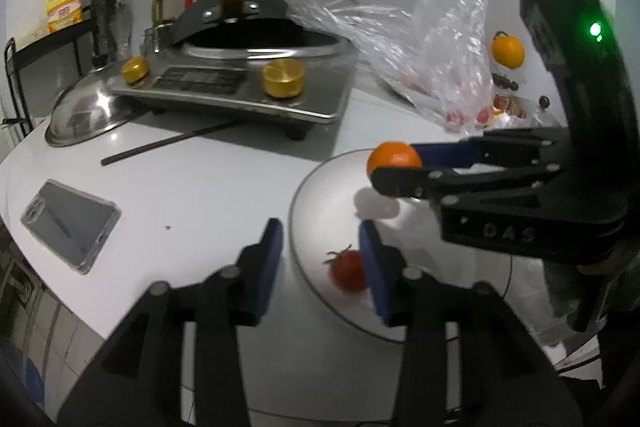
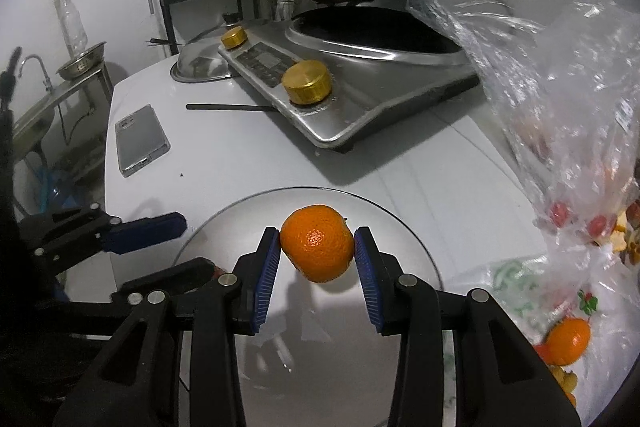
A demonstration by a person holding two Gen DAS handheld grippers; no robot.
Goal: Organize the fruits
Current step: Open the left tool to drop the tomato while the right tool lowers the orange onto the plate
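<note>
My right gripper [image 2: 316, 253] is shut on an orange mandarin [image 2: 318, 243] and holds it above a round white plate [image 2: 400, 227]. In the left wrist view the same mandarin [image 1: 394, 157] hangs over the plate [image 1: 320, 195] in the right gripper [image 1: 396, 167]. My left gripper [image 1: 320, 259] is open and empty at the plate's left rim, just left of a small red tomato [image 1: 349, 271] that lies on the plate. It also shows in the right wrist view [image 2: 192, 247]. A second mandarin [image 2: 568, 341] lies by the plastic bag [image 2: 560, 107].
An induction cooker [image 1: 240, 83] with a black wok stands at the back. A steel lid [image 1: 86, 113], a chopstick [image 1: 168, 143] and a phone [image 1: 70, 223] lie at left. The clear bag [image 1: 432, 47] holds red fruits. Another mandarin [image 1: 508, 51] lies at back right.
</note>
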